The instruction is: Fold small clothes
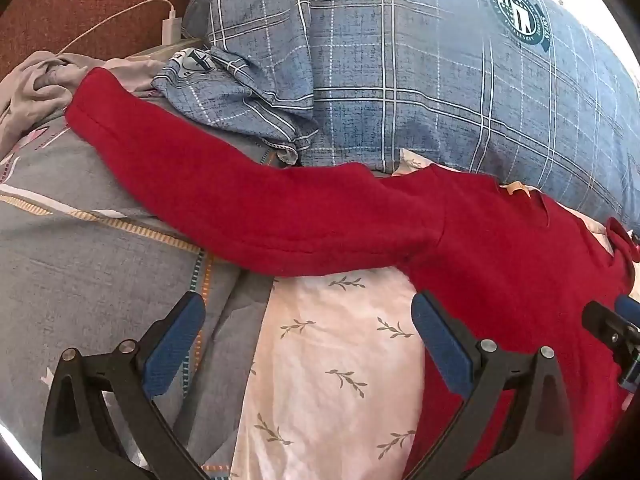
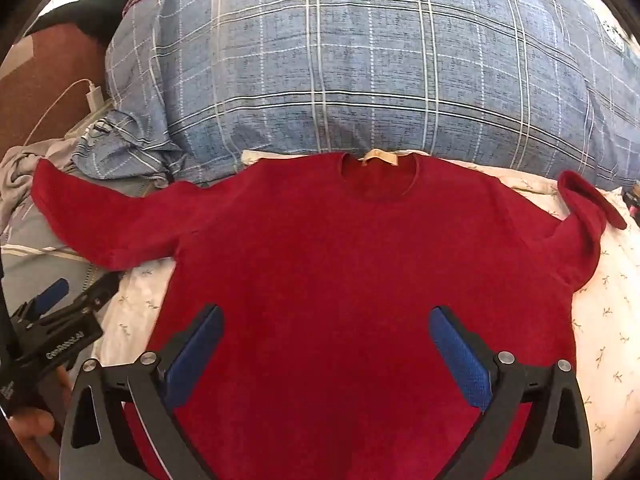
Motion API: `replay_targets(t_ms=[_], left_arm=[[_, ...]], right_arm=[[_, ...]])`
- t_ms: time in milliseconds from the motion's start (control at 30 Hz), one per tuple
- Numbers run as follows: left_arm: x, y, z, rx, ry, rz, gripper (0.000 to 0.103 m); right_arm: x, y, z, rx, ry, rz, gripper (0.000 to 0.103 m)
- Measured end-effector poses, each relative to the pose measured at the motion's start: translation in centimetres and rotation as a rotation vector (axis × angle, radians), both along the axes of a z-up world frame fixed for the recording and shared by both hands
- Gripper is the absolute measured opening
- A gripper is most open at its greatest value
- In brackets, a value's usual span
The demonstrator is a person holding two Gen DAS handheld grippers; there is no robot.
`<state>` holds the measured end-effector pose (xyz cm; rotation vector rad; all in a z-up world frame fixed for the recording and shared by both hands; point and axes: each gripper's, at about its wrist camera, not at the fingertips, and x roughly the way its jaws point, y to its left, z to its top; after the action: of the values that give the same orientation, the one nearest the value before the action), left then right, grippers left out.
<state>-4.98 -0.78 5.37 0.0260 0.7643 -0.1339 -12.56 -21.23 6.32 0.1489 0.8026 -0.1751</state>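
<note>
- A red sweater (image 2: 320,248) lies flat and face up on a bed, on a white sheet (image 1: 320,360) printed with small leaf sprigs, its collar toward the head of the bed.
- A large blue plaid pillow (image 2: 360,80) sits just beyond the collar.
- One sleeve (image 1: 200,184) stretches out toward the bed's left edge, onto a grey cover (image 1: 80,260); the other sleeve (image 2: 588,208) is curled back on itself.
- The left tongs (image 1: 308,328) hang spread wide over the sheet beside the sweater, holding nothing.
- The right tongs (image 2: 326,340) hang spread wide above the sweater's lower body, holding nothing.
</note>
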Motion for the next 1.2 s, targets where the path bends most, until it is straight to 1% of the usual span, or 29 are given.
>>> replay_targets(t_ms=[67,133,167,267,367,500,600,633,667,700,767,800,1200], left_arm=[[0.1,-0.3,-0.1,0.005,0.004,-0.004,0.103],[0.3,-0.7,-0.2,0.016,0.013,-0.006,0.103],[0.2,-0.7,-0.1,0.014,0.008,-0.01,0.103],[0.1,-0.6,0.2,0.001,-0.009,-0.009,0.103],[0.3,-0.7,0.1,0.002,-0.003,-0.008,0.103],[0.4,-0.9,0.2,0.002,-0.005,-0.009,0.103],[0.5,-0.7,0.1,-0.006,-0.003,-0.002,0.103],[0.5,-0.8,0.1,-0.005,-0.002,0.0,0.103],[0.6,-0.8,0.1,-0.003,-0.003,0.002,0.103],[0.6,-0.8,0.1,0.0,-0.004,0.003,0.103],[0.6,-0.8,0.1,0.006,-0.006,0.003,0.103],[0.6,-0.8,0.0,0.008,-0.005,0.004,0.103],[0.8,-0.6,-0.1,0.012,-0.009,0.013,0.103]], right_arm=[[0.0,-0.5,-0.5,0.003,-0.006,-0.004,0.101],[0.3,-1.0,-1.3,0.015,0.012,-0.024,0.101],[0.5,-1.2,-1.3,0.039,0.029,-0.023,0.1],[-0.4,-1.7,-1.2,0.047,0.009,-0.03,0.1],[0.0,-2.4,-1.4,0.02,-0.036,-0.044,0.1],[-0.3,-3.3,-1.3,0.005,-0.033,-0.076,0.1],[-0.3,-3.4,-1.3,-0.021,-0.01,-0.078,0.1],[-0.3,-3.3,-1.3,-0.046,-0.003,-0.078,0.1],[-0.3,-3.2,-1.4,-0.074,0.025,-0.079,0.1],[-0.2,-3.2,-1.5,-0.078,0.032,-0.079,0.1],[-0.1,-3.1,-1.8,-0.049,0.044,-0.078,0.1],[-0.2,-3.1,-2.0,-0.029,0.029,-0.078,0.1],[0.1,-2.3,-2.5,-0.023,0.016,-0.055,0.1]])
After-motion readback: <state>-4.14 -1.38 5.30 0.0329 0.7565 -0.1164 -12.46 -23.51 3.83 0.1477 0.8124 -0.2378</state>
